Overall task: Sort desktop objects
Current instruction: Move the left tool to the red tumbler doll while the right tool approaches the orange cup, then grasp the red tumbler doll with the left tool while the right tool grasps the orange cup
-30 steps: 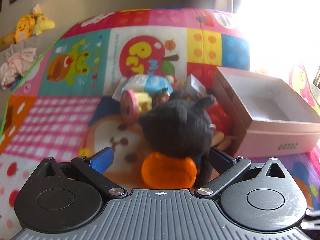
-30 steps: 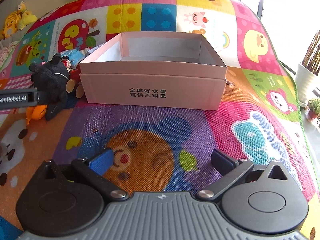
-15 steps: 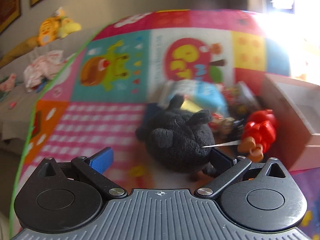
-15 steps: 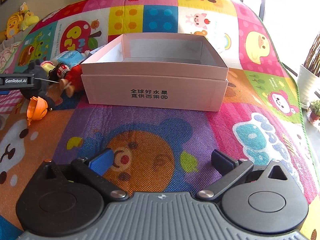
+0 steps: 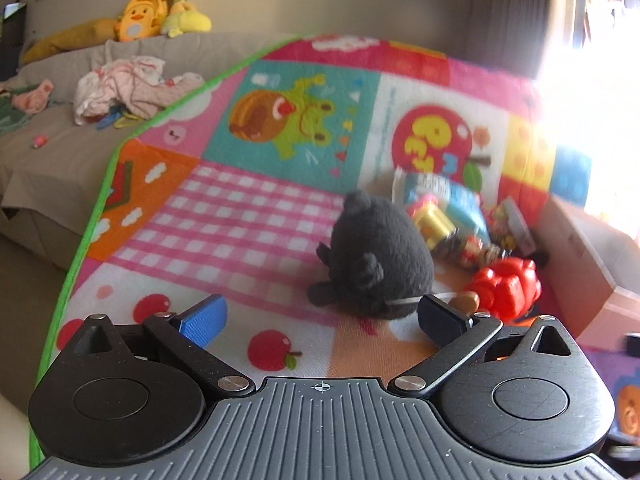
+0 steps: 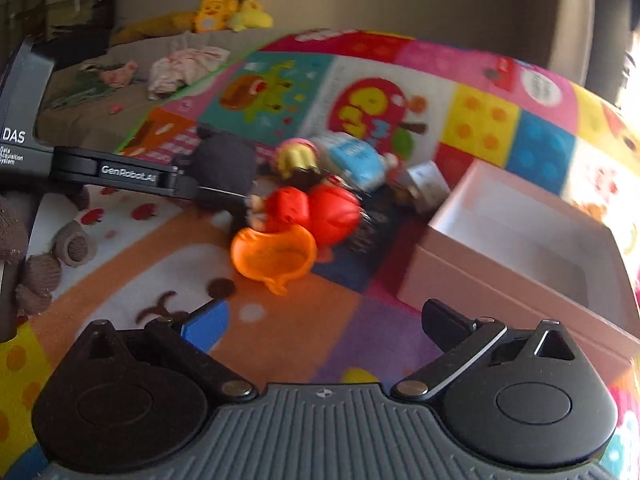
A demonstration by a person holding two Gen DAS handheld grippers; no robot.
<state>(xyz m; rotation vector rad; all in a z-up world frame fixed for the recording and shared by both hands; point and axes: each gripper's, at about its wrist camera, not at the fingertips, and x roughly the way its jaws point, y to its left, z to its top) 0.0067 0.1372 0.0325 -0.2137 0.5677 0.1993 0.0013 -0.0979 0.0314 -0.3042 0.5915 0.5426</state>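
Orange cup, seemingly right-view only.

Play mat: multicolour patchwork, pink-white gingham square, green edge. Plush toy: charcoal black. Figure: red. Bowl-shaped toy: orange. Box: pale pink, white inside. Sofa plush: yellow-orange.

black plush toy: 1 | red figure: 1 | orange cup: 1 | pink box: 1

Black plush toy on mat, pink box open
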